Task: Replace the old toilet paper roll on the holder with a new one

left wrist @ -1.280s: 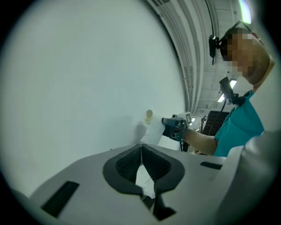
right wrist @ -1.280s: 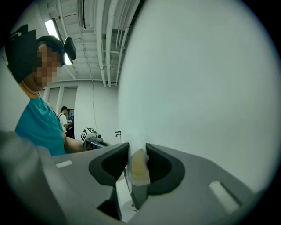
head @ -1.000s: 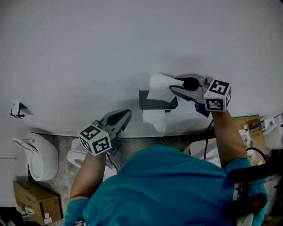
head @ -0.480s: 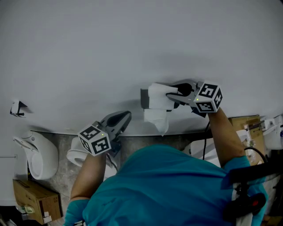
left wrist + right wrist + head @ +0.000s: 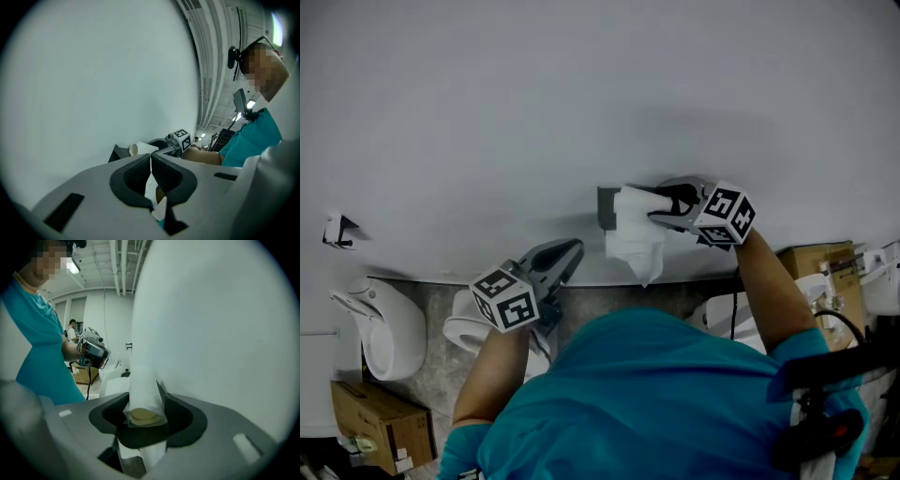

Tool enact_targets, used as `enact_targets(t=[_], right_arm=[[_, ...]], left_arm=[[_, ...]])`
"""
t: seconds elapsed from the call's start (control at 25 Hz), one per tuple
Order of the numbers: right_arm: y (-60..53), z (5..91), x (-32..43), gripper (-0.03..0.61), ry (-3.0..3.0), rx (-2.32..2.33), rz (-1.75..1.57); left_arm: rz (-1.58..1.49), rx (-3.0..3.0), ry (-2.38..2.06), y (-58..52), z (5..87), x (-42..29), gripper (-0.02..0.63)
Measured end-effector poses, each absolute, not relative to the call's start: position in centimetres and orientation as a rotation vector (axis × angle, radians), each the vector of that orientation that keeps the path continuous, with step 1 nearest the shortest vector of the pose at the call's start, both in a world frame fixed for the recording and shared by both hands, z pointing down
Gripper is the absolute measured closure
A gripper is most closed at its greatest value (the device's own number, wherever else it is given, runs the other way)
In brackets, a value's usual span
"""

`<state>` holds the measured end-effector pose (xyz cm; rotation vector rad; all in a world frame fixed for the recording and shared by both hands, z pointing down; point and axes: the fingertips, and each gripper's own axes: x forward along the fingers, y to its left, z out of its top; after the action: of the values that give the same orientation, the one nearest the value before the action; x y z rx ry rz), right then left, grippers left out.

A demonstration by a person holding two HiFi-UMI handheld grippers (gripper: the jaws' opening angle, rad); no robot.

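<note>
wall (image 5: pixel 581 94); left gripper (image 5: pixel 570 251) closed, roughly level

White paper roll (image 5: pixel 636 223), dark grey holder (image 5: pixel 605 208); teal shirt (image 5: pixel 656 403), brown cardboard box (image 5: pixel 367 420)

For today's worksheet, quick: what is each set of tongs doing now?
Left tongs: closed, holding nothing.
Right tongs: open, have just been opening; toilet paper roll between them, not clamped.
</note>
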<state>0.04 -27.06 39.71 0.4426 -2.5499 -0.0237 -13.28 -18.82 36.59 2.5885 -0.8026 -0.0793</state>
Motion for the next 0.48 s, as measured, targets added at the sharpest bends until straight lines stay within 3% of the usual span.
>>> enact_targets(t=[0.16, 0.48], right_arm=[[-27.6, 39.5, 0.4, 0.304, -2.527, 0.521, -0.029], [-27.7, 36.6, 2.1, 0.295, -2.646, 0.630, 0.082]], left_arm=[[-0.084, 2.581, -0.796, -18.8, 36.7, -13.2, 0.598], [-0.093, 2.574, -0.788, -19.4, 36.6, -13.1, 0.598]])
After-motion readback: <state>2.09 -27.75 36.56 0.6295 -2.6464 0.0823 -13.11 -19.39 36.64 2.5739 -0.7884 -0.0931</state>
